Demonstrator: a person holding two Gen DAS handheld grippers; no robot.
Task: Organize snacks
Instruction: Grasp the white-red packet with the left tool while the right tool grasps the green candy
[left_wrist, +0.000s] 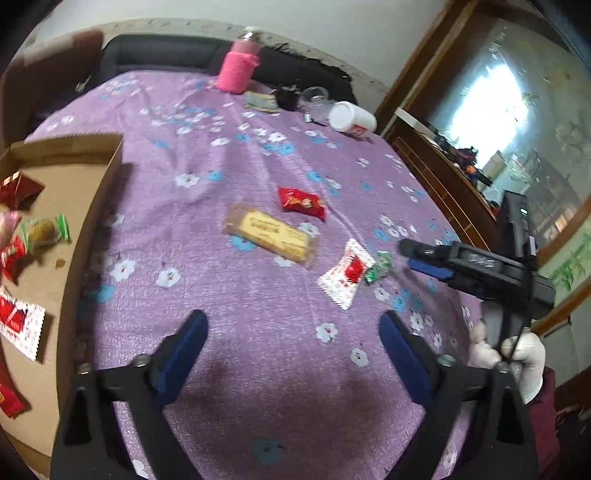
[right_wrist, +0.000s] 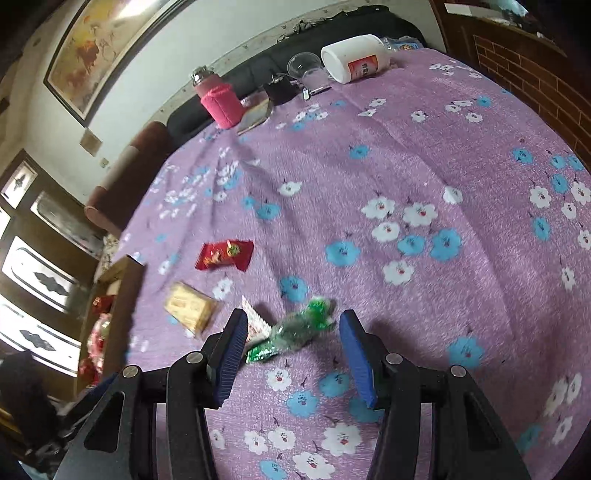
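Left wrist view: left gripper (left_wrist: 293, 334) spread wide over bare purple cloth (left_wrist: 258, 387); cardboard box (left_wrist: 74, 177) w/ snacks to its left. Ahead: yellow bar (left_wrist: 271, 234), red packet (left_wrist: 302, 201), white-red sachet (left_wrist: 346, 272).

Right wrist view: right gripper (right_wrist: 293, 349) spread, green candy (right_wrist: 295, 330) lying between its fingers, untouched; sachet (right_wrist: 255, 320) beside left finger.

A home living room is showing here: a floral purple cloth (right_wrist: 424, 155) is covering the bench, a dark sofa (left_wrist: 159, 55) is sitting behind it, a framed painting (right_wrist: 99, 48) is hanging on the wall, and wooden cabinets (right_wrist: 40, 236) are standing alongside.
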